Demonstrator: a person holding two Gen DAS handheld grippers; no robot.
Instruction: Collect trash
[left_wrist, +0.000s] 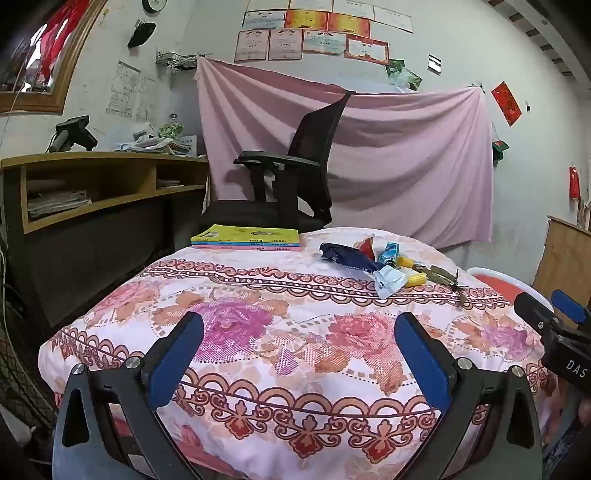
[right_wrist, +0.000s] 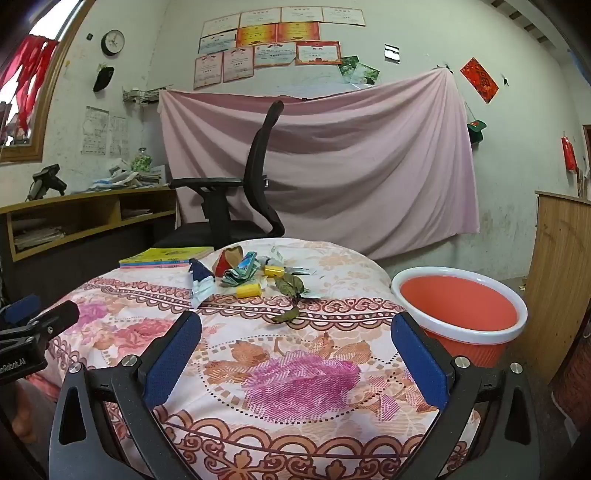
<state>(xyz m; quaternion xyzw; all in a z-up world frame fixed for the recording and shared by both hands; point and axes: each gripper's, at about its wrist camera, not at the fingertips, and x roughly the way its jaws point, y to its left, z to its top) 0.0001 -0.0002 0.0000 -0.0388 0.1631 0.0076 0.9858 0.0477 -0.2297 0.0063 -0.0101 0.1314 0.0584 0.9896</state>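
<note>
Both tongs (right_wrist: 295, 354) short of trash (right_wrist: 255, 275)

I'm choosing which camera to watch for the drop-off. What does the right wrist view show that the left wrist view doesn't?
Only the right wrist view shows the orange bin's whole opening and the wall clock. Only the left wrist view shows the right tool from outside. Both show the trash pile, books, chair and open tools.

Left hand-held gripper (left_wrist: 297, 349): black angular frame, blue textured pads (left_wrist: 173, 356), silver screws at pivots. Right hand-held gripper (right_wrist: 295, 350): same build; white lettering on its black body.
</note>
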